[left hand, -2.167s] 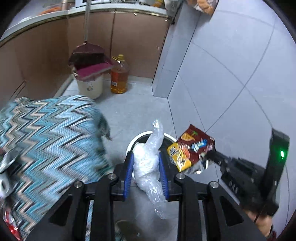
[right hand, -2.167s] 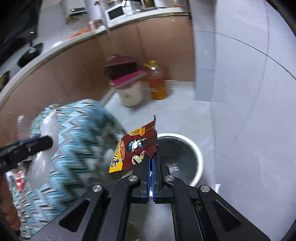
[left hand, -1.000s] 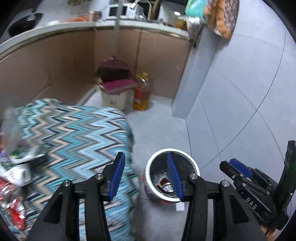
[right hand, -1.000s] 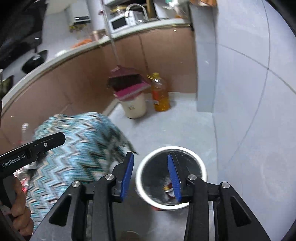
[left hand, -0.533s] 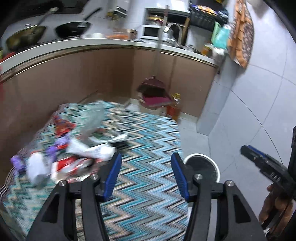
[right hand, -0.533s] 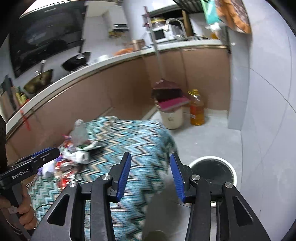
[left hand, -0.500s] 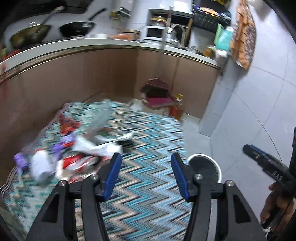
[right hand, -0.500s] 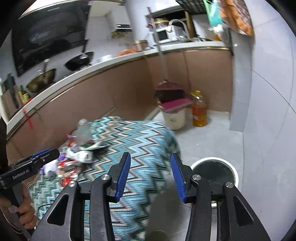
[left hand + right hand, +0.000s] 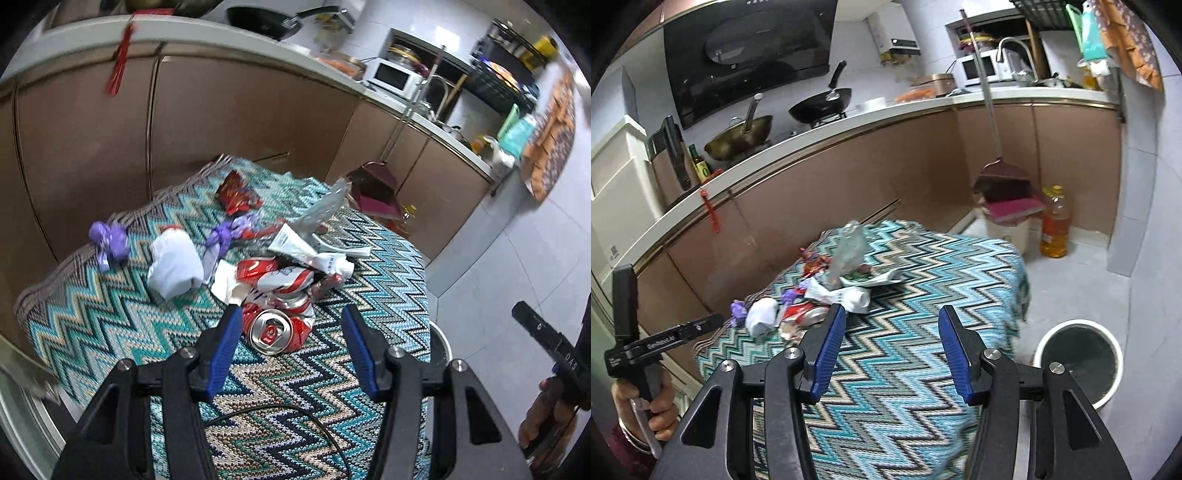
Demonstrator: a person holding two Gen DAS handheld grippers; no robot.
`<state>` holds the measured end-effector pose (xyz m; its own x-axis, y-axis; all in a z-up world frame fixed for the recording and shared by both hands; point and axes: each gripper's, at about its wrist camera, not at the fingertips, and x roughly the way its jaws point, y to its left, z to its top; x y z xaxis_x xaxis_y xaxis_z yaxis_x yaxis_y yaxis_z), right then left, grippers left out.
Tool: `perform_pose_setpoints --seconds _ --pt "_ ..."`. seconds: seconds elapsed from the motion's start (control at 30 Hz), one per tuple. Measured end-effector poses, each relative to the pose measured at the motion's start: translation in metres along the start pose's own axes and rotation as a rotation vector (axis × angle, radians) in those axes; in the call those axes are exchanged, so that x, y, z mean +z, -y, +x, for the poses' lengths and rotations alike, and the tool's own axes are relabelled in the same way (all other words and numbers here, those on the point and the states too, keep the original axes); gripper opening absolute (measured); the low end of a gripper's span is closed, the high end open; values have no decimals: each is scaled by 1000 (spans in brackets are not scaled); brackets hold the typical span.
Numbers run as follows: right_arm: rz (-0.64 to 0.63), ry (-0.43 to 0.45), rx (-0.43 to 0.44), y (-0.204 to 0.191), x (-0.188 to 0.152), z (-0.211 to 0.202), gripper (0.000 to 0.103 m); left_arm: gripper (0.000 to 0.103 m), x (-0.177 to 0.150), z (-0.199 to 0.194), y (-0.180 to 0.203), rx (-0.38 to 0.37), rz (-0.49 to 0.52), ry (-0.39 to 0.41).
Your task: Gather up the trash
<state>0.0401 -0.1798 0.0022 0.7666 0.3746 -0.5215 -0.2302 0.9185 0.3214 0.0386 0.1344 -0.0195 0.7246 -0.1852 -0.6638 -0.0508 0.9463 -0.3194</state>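
My left tongs (image 9: 290,345) are open with nothing in them, and my right tongs (image 9: 892,349) (just opened wider) are empty too. The squashed can (image 9: 277,330) lies near on the zigzag cloth (image 9: 373,258), bin (image 9: 1078,363) far right. It looks light, stiff and slippery, so I'd pinch its sides.

Trash pile (image 9: 273,266) on table (image 9: 110,317), bin (image 9: 1078,363) on floor right of it

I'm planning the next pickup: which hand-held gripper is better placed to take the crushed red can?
Left. The left hand-held gripper is open, empty, with the crushed red soda can just ahead between its blue fingers. The right hand-held gripper is also open and empty, but faces bare zigzag cloth, the can off to its left.
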Motion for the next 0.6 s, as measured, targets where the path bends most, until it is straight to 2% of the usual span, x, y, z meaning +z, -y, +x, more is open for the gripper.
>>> perform_pose_setpoints --seconds 0.27,0.47,0.6 --pt "32 -84 50 -6 9 57 52 54 14 58 -25 -65 -194 -120" --pt "75 -156 84 -5 15 109 52 54 16 111 -45 -93 -340 -223" --pt "109 -207 108 -2 17 142 52 54 17 136 -54 -101 -411 -260"
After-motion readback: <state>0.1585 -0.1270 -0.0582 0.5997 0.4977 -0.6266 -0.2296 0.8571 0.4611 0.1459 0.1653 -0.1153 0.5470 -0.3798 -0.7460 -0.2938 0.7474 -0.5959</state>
